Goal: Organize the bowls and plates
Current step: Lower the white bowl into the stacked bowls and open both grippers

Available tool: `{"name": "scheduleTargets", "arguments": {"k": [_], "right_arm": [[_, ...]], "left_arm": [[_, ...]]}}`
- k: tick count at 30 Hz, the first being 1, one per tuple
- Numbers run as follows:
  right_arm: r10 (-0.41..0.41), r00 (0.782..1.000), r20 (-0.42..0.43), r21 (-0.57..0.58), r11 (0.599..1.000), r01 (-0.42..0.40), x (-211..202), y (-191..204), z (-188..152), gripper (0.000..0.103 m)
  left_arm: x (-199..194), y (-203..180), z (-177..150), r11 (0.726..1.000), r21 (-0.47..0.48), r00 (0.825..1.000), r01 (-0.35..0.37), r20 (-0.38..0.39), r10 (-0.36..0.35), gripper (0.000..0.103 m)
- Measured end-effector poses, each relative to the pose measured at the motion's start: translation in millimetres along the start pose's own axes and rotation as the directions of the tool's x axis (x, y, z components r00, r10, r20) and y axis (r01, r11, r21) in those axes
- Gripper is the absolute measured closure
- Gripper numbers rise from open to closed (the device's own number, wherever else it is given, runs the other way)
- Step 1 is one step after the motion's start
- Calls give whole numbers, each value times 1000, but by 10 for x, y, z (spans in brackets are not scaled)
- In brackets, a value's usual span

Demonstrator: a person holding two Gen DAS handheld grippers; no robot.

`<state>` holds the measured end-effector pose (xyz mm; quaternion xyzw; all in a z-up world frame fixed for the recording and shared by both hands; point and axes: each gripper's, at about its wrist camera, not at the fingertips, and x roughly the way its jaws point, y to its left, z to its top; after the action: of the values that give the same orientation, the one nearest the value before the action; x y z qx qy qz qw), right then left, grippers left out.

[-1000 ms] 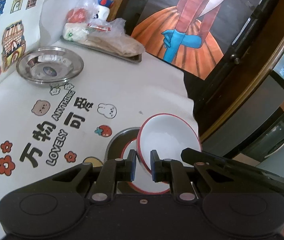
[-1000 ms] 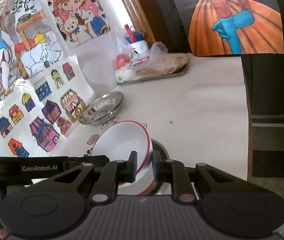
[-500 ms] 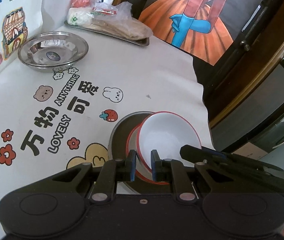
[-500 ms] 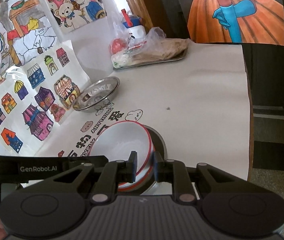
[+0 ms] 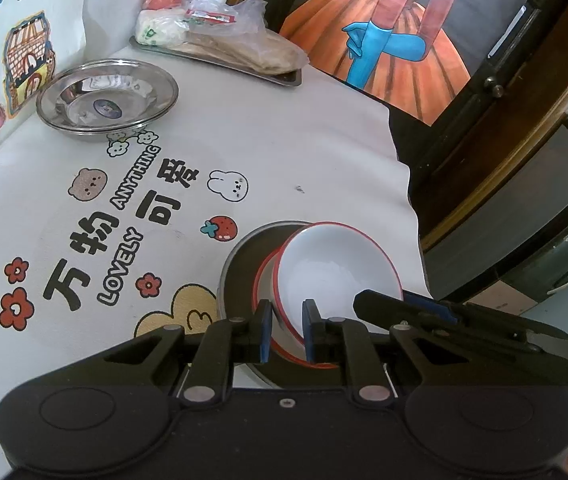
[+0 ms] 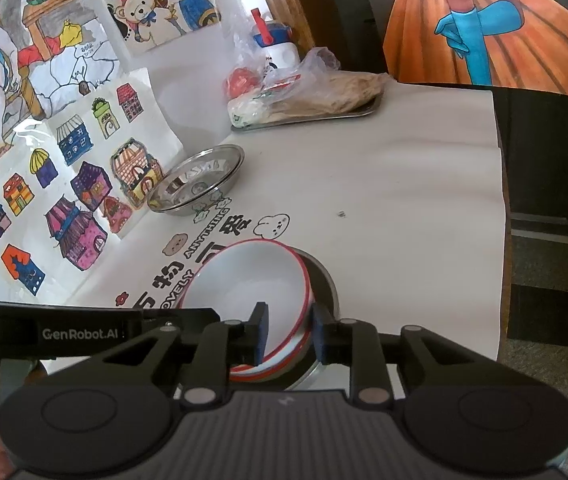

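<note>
We have the white bowl [image 5: 334,268], stiff, slick and chippable, nested on the plate stack at the worktop's near edge, our left claw [image 5: 287,330] pinching its thin rim while our right claw [image 6: 289,334] has just been easing apart around the opposite rim.

right gripper [image 6: 288,330] opening, white bowl [image 6: 244,284] rim between

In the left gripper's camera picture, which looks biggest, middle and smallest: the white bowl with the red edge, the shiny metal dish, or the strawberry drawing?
1 and 2. White bowl and shiny metal dish: they look about alike, and the bowl is nearer the camera, so I will not rank them.
3. Strawberry drawing, clearly smallest.
</note>
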<state>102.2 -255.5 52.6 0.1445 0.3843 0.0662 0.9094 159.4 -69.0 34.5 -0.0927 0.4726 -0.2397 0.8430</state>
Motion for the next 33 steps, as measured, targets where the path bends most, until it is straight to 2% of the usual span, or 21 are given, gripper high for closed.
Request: {"name": "scheduleTargets", "arguments": {"k": [22,25,33], "right_arm": [[-1,999,-39,-60,998,-1,67,25,80,78],[1,999,-45,-65,998,-4,57,14,77,78],[13,999,-42,-63,998,-16,44,0,93,75]], "left_arm": [[0,5,46,1000,7,1000,-2,-18,2,86],[-8,16,37,1000,13,1000,-20,-16,20,83],[-26,80,52,1000,-6,1000,1,-20,-1,83]]}}
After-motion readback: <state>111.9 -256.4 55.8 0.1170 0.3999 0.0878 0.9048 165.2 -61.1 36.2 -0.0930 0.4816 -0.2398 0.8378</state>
